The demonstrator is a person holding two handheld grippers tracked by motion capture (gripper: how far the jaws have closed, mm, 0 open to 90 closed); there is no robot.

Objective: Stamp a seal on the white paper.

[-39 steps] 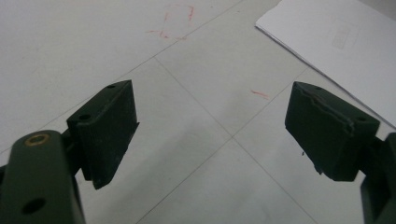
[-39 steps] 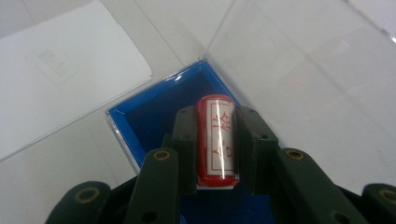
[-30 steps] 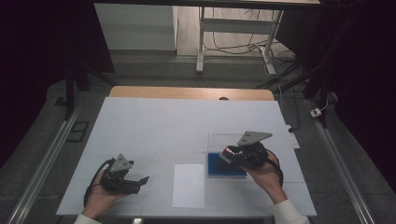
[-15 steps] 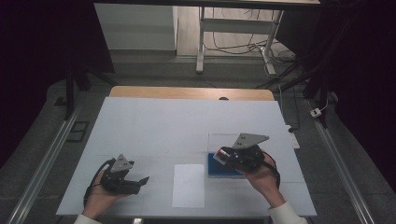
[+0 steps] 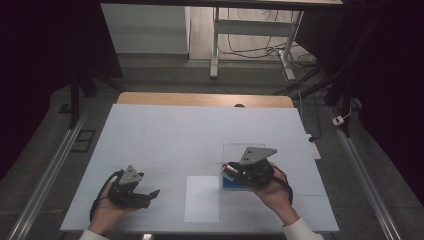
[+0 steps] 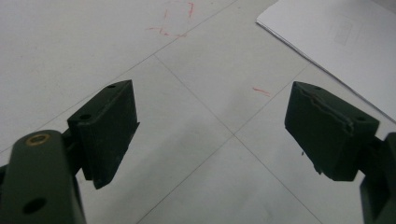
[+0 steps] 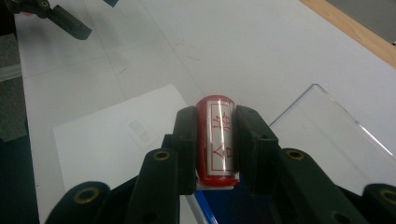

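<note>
A red cylindrical stamp [image 7: 217, 140] with a white face of red characters is clamped between the jaws of my right gripper [image 7: 215, 113]. In the high view the right gripper [image 5: 229, 170] hangs over a blue ink pad [image 5: 232, 184] at the right front, and the stamp [image 5: 230, 170] points left. A white paper sheet [image 5: 201, 199] lies at the front middle. My left gripper [image 5: 152, 194] rests low at the front left, and its jaws [image 6: 210, 93] stand wide open over bare table with nothing between them.
A clear plastic lid [image 5: 235, 150] lies flat just behind the blue pad [image 7: 233, 207]. The white table cover [image 5: 175, 135] has faint red marks and fold lines. A wooden table edge [image 5: 200, 99] runs along the back. My left gripper [image 7: 65, 21] appears far off in the right gripper view.
My right gripper has drifted a little left and nearer with the stamp, over the blue pad. The left hand has barely shifted.
</note>
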